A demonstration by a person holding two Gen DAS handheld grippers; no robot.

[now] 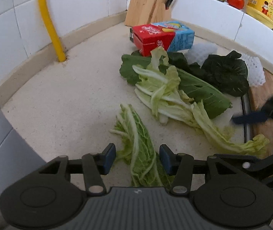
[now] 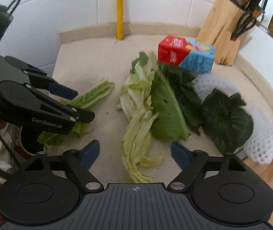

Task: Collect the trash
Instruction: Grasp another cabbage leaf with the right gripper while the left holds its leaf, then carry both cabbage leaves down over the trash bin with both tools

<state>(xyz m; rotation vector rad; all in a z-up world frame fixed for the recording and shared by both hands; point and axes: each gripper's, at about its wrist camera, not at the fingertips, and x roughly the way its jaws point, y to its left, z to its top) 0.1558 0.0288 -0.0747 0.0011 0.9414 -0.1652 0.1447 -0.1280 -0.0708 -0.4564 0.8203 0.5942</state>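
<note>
Left gripper (image 1: 137, 158) nearest in its own view, fingers spread, straddling a pale green cabbage leaf (image 1: 140, 153) that lies flat on the speckled beige counter (image 1: 69, 95); pads either side of the leaf, a gap on each side, not pinching. Leaf is long, ribbed, white stem, crinkled yellow-green blade.

Right gripper (image 2: 135, 153) has fingers spread wide over the near end of a second cabbage piece (image 2: 136, 149): limp, stringy pale strips, nothing gripped. In the right wrist view the left gripper (image 2: 79, 103) sits to the left, above its leaf (image 2: 96, 94).

Mid counter: loose pile of scraps – more pale cabbage (image 1: 161, 94), a broad flat green leaf (image 1: 201, 92), a dark crumpled leafy clump (image 1: 226, 74). White foam fruit netting (image 1: 255, 72) beside the dark clump, another piece (image 1: 201, 51) behind it. Wooden board (image 1: 270, 99) at right edge.

Behind the pile: red and blue carton (image 1: 161, 36) lying on its side, touching the greens. Further back, knife block (image 1: 148, 2) with scissors, yellow pipe (image 1: 50, 25) at tiled wall, tomato (image 1: 235, 0), yellow bottle (image 1: 263, 2).
</note>
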